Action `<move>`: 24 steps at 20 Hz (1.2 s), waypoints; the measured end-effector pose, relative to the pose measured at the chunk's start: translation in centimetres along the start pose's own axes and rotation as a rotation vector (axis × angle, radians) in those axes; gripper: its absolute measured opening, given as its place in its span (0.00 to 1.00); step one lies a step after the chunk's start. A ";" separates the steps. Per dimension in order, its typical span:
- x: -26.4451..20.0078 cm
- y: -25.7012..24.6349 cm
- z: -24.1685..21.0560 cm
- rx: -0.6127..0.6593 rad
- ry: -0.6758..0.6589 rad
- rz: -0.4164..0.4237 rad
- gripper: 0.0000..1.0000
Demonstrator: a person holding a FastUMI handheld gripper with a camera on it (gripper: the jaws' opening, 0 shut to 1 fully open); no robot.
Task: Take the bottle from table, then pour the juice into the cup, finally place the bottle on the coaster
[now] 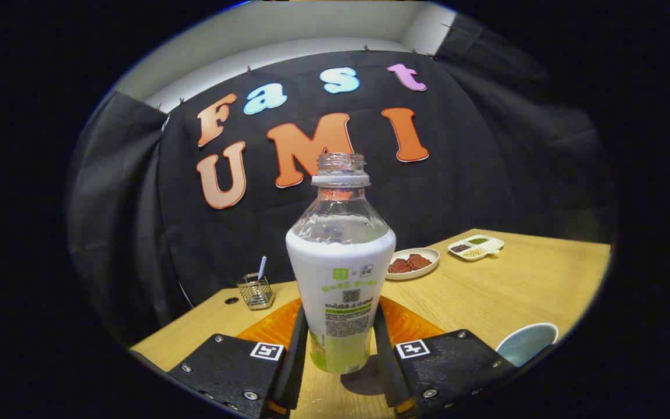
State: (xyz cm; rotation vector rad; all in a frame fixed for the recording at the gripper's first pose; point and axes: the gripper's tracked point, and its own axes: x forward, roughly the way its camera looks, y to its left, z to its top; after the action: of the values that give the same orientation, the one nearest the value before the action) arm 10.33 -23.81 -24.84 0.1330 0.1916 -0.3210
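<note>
An uncapped plastic bottle (339,273) stands upright between my fingers, clear at the neck with a white label lower down. My gripper (339,349) is shut on its lower body, one finger pressing each side. The bottle's base is at or just above the wooden table (515,285), casting a shadow just to its right; I cannot tell whether it touches. An orange coaster (268,329) lies right behind the bottle, showing on both sides of it. The rim of a pale blue cup (527,343) sits to the right, beside my right finger.
Beyond the bottle to the right are a white plate with brown food (412,263) and a divided white dish of grains (477,247). A small wire holder with a utensil (255,289) stands at the table's far left edge. Black cloth walls the table behind.
</note>
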 end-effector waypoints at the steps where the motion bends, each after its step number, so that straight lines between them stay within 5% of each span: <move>1: 0.6 -0.2 -0.5 -0.048 0.016 -0.010 0.55; 14: 1.9 -1.3 -6.1 -0.233 0.190 -0.055 0.56; 19: 1.0 -1.5 -5.6 -0.206 0.199 -0.070 0.68; 24: -0.7 -0.8 -2.9 -0.177 0.161 -0.083 0.94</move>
State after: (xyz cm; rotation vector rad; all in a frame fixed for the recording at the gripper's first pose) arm 8.88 -23.91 -27.63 -0.0248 0.3850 -0.3749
